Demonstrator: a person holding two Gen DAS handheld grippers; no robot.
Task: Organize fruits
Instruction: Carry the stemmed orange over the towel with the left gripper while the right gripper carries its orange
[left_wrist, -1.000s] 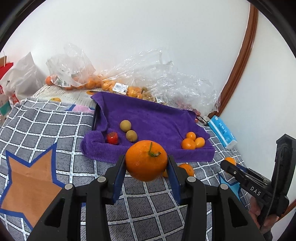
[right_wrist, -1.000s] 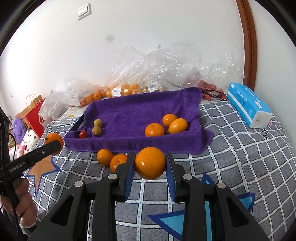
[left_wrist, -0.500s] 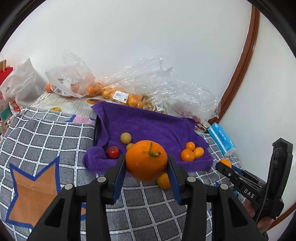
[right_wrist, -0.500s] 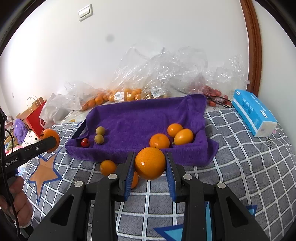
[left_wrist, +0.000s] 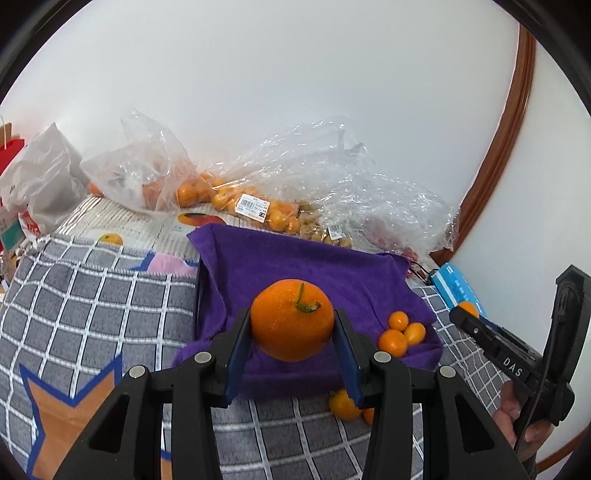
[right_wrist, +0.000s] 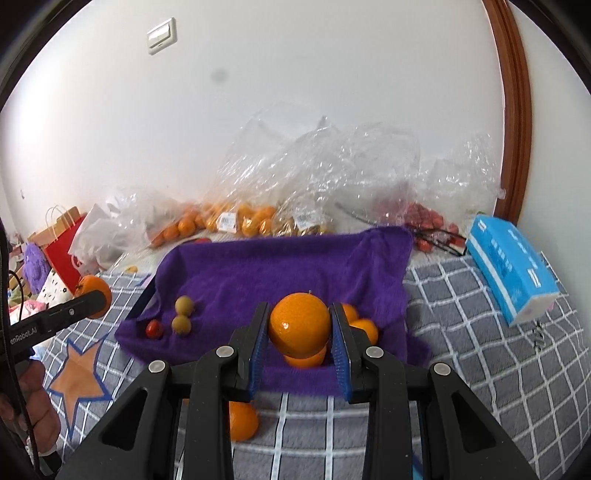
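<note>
My left gripper (left_wrist: 291, 332) is shut on a large orange with a green stem (left_wrist: 291, 319), held above the near edge of the purple towel-lined tray (left_wrist: 295, 258). My right gripper (right_wrist: 300, 338) is shut on a second orange (right_wrist: 299, 325), also over the tray's near side. On the towel lie small oranges (left_wrist: 397, 332), two yellow-green round fruits (right_wrist: 183, 314) and a red cherry tomato (right_wrist: 154, 328). Loose oranges (left_wrist: 343, 404) (right_wrist: 242, 421) lie on the checked blanket in front of the tray. Each gripper shows at the edge of the other's view.
Clear plastic bags (left_wrist: 295, 192) of oranges and other fruit lie along the wall behind the tray. A blue tissue box (right_wrist: 513, 266) sits right of the tray. A red paper bag (right_wrist: 62, 240) and white bags stand at the left. The grey checked blanket (left_wrist: 92, 314) covers the surface.
Both grippers have risen and moved forward with their oranges, from over the blanket to over the tray's near edge. The tray fruit now sits lower and partly behind the held oranges.
</note>
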